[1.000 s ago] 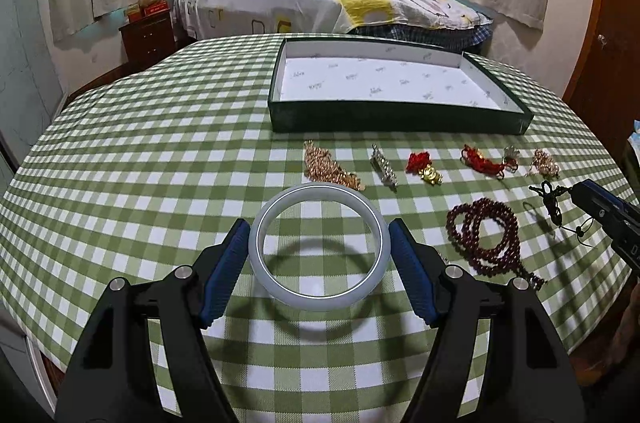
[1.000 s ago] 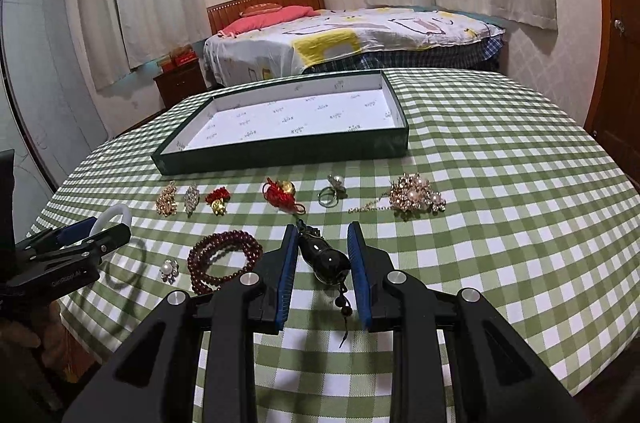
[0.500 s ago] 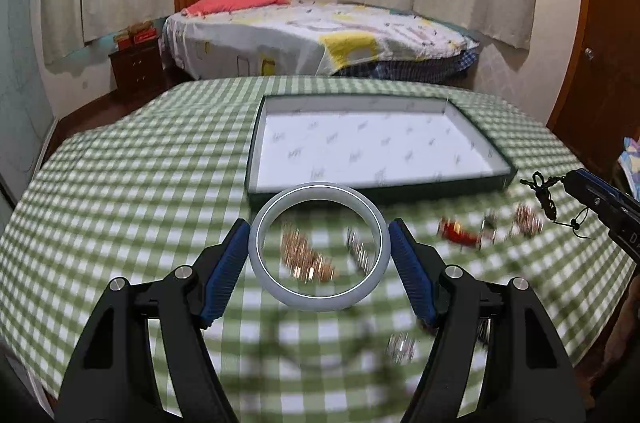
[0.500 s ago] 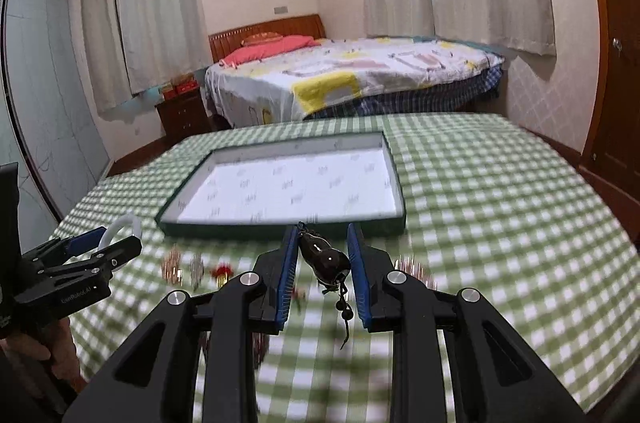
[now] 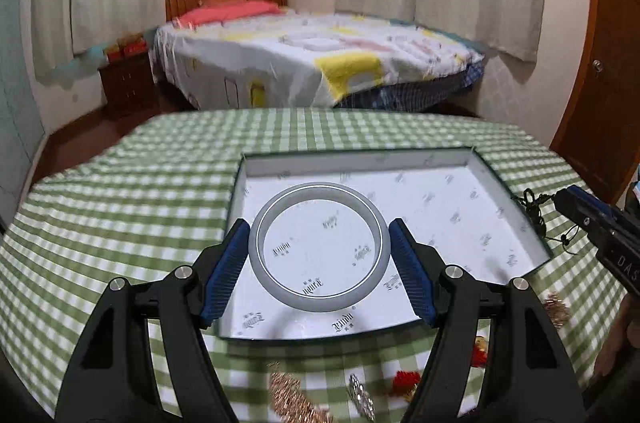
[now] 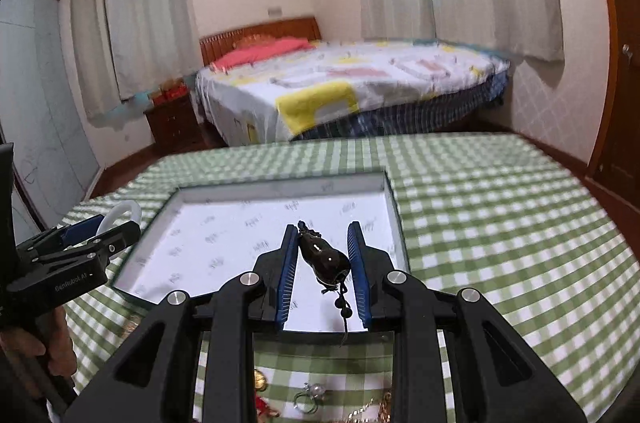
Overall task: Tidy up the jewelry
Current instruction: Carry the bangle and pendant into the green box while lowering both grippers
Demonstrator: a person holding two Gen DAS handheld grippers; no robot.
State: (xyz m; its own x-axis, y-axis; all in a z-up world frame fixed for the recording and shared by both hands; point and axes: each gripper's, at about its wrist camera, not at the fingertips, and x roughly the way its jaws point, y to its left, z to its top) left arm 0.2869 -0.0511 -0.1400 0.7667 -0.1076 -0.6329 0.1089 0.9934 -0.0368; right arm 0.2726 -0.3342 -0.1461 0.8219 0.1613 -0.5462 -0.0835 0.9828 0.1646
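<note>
My left gripper (image 5: 319, 255) is shut on a pale grey-white bangle (image 5: 260, 255), which hangs flat over the left part of the dark green tray (image 5: 516, 211) lined with white printed paper. My right gripper (image 6: 323, 265) is shut on a black gourd-shaped pendant (image 6: 324, 257) with a black cord dangling below, above the tray's (image 6: 394, 207) near right part. In the right wrist view the left gripper (image 6: 100, 235) and the bangle (image 6: 120, 213) appear at the tray's left edge. In the left wrist view the right gripper (image 5: 560, 199) shows at the right, the cord hanging from it.
Loose jewelry lies on the green checked tablecloth (image 5: 120, 207) in front of the tray: a gold chain cluster (image 5: 292, 399), a silver piece (image 5: 360, 399), red charms (image 5: 404, 381), a ring (image 6: 308, 397). A bed (image 5: 312, 63) and nightstand (image 5: 128, 83) stand beyond the table.
Both grippers have carried their pieces forward and slightly up, from above the loose jewelry to over the tray. The grips on the bangle and on the pendant are unchanged.
</note>
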